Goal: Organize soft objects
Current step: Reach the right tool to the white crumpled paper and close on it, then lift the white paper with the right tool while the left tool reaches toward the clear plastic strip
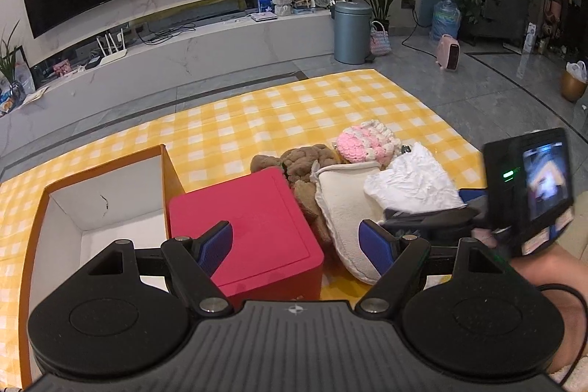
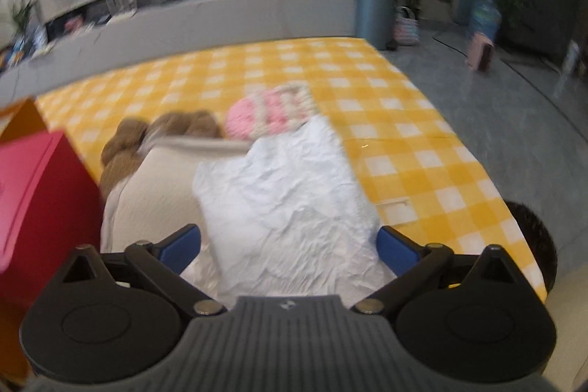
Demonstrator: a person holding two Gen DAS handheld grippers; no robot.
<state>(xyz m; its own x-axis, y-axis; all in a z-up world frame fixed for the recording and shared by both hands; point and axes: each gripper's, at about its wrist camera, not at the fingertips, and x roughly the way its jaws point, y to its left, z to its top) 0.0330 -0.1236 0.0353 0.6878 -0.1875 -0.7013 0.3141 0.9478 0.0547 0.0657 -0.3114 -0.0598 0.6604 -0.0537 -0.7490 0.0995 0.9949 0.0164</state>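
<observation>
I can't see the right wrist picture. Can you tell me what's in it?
The open right gripper hovers over a crumpled white cloth on a yellow checked mat. Behind lie a cream cloth, brown plush and pink knit.

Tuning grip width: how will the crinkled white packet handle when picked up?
The white packet is creased all over, so probably thin, floppy and light. It lies partly over the cream cloth, so lifting may drag that. Its surface looks papery, perhaps slippery.
</observation>
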